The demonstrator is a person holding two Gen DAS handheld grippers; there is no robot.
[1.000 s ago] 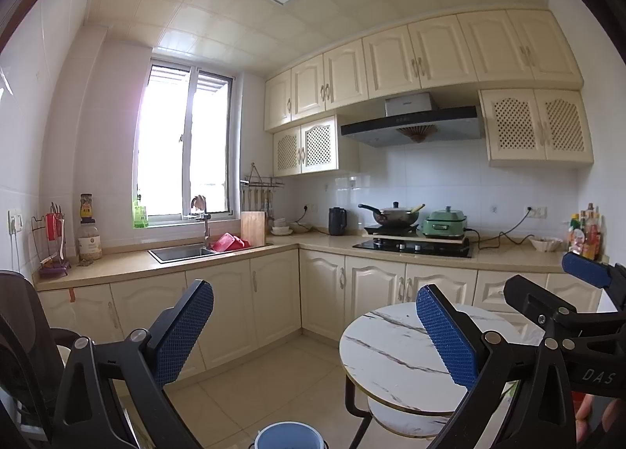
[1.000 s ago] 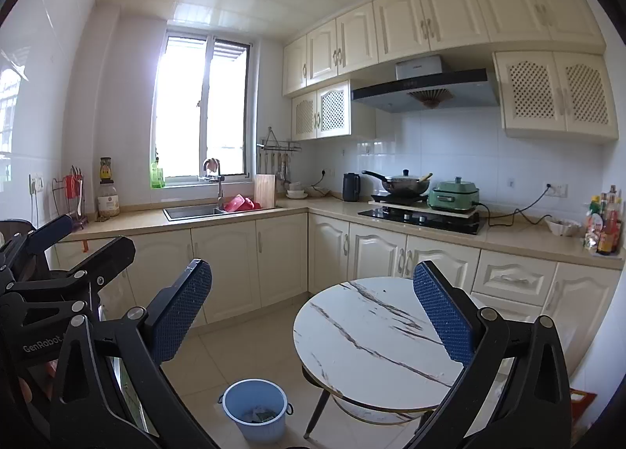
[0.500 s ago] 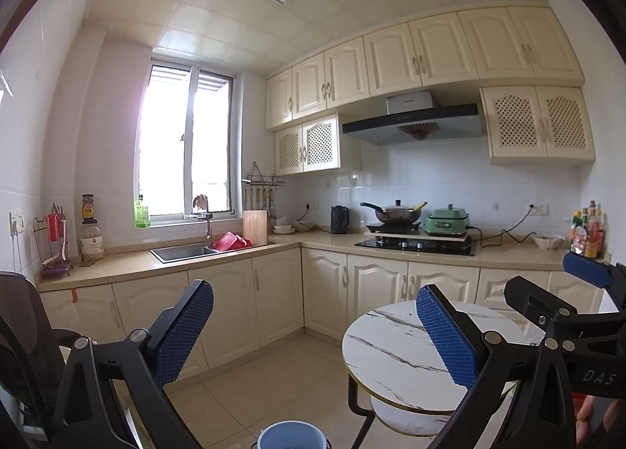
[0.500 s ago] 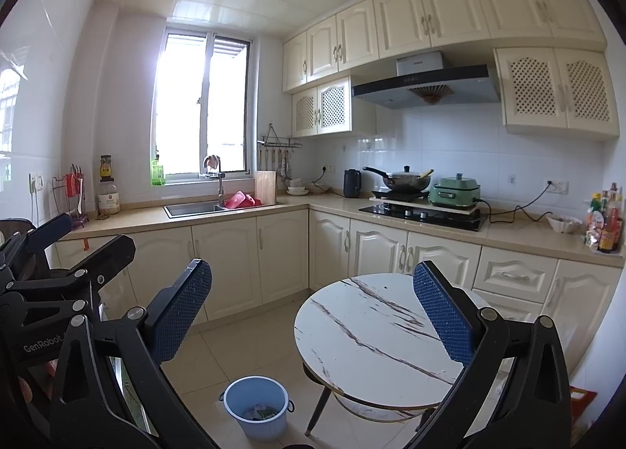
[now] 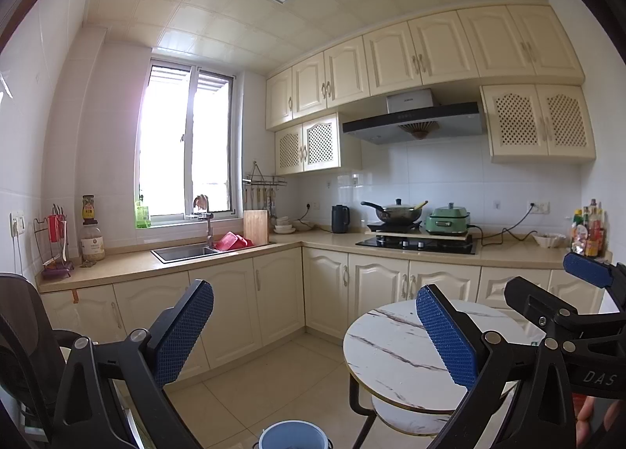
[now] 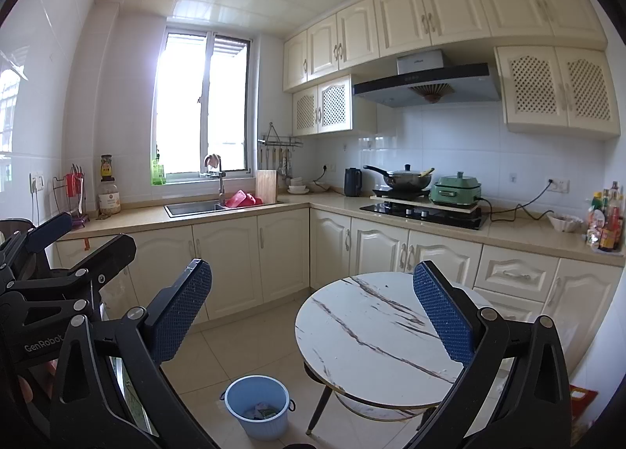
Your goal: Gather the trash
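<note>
A light blue trash bin (image 6: 257, 406) stands on the tiled floor left of the round marble table (image 6: 375, 335), with crumpled scraps inside it. In the left wrist view only the bin's rim (image 5: 291, 436) shows at the bottom edge. My left gripper (image 5: 313, 327) is open and holds nothing, raised above the floor. My right gripper (image 6: 313, 308) is open too, empty, high above the bin and table. The right gripper's fingers (image 5: 587, 273) show at the right edge of the left wrist view, and the left gripper's fingers (image 6: 51, 228) at the left edge of the right wrist view.
An L-shaped counter (image 6: 234, 210) with cream cabinets runs along the far walls, with a sink (image 6: 193, 208), a stove with a wok (image 6: 407, 179) and a green cooker (image 6: 456, 188). A dark chair (image 5: 23, 331) stands at the left. Open tiled floor (image 6: 250, 343) lies between cabinets and table.
Both views have tilted up slightly, so the bin and table sit a little lower in frame. Both grippers stay open.
</note>
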